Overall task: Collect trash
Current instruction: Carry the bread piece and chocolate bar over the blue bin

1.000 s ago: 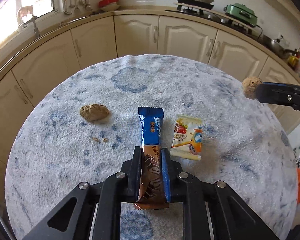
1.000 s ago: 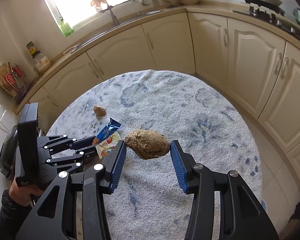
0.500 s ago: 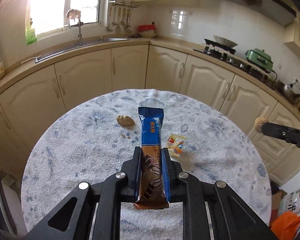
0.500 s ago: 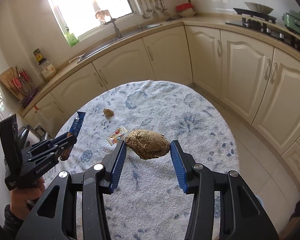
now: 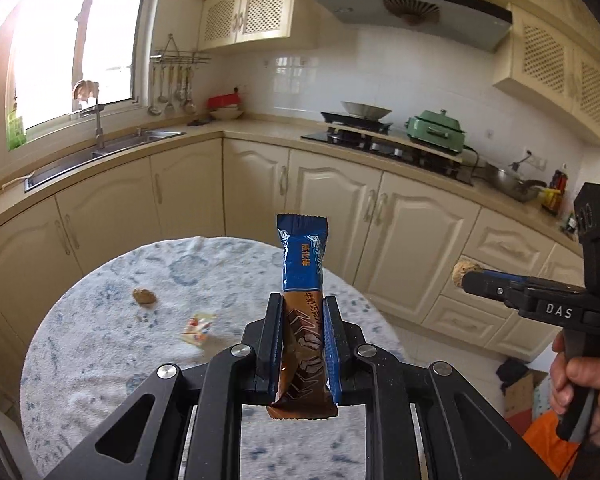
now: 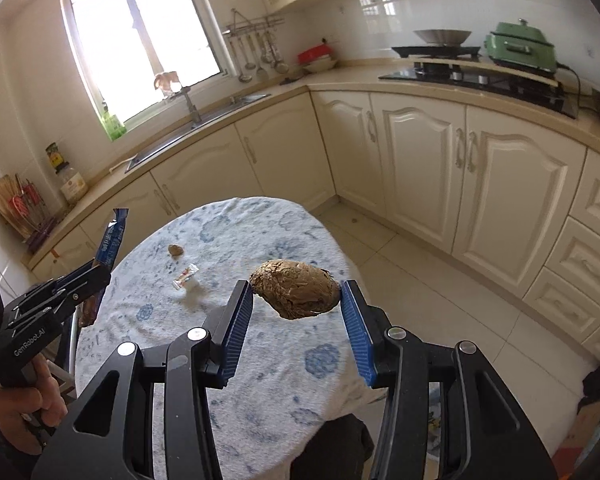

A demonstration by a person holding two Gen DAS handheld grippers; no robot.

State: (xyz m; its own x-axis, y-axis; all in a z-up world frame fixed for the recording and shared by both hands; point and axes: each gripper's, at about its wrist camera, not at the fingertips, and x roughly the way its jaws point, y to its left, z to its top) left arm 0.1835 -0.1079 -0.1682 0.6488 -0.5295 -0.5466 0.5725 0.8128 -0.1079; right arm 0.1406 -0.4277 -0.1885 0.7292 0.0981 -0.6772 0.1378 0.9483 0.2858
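The left tongs (image 5: 302, 342) are pinching a blue and brown snack wrapper (image 5: 302, 280) by its brown lower half, and the blue top of the wrapper stands upright above the blue pads, in the air over the round bench (image 5: 100, 360) with the blue-patterned white cloth. The right tongs (image 6: 296, 320) are pinching a crumpled brown lump (image 6: 296, 294) by its two ends, so they stand partly spread around it, and the lump hangs above the near half of the bench. On the cloth lie two more pieces of trash: in the left wrist view a small brown lump (image 5: 144, 297) is at about 10 o'clock from the left tongs, and a small white and red packet (image 5: 198, 326) is at about 9 o'clock, between that lump and the tongs but apart from both. A hand (image 5: 584, 396) holding the right tongs shows at about 3 o'clock in the left wrist view. Behind the bench are cream cabinets (image 6: 420, 168).
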